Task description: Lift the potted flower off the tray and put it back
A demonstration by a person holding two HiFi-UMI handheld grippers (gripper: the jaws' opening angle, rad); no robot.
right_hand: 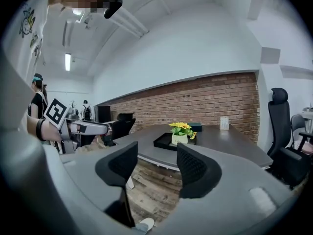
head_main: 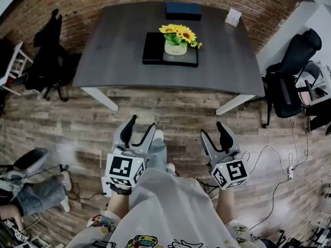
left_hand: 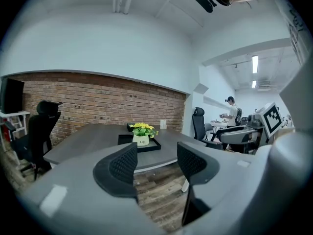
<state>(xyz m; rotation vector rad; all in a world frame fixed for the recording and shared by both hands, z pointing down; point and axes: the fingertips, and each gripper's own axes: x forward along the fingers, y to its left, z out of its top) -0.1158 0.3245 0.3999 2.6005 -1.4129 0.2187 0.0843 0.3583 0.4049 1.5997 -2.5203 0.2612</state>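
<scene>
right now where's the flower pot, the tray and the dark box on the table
flower pot [head_main: 176, 48], head view, white pot's side
tray [head_main: 153, 48], head view, bare left part
dark box [head_main: 183, 11], head view, top face

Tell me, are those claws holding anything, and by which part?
Nothing is held. The left gripper and right gripper are open and empty; the potted flower sits untouched on its tray.

At twelve o'clock, the white round pot of yellow flowers [head_main: 176, 48] bears a dark word too small to read.
</scene>
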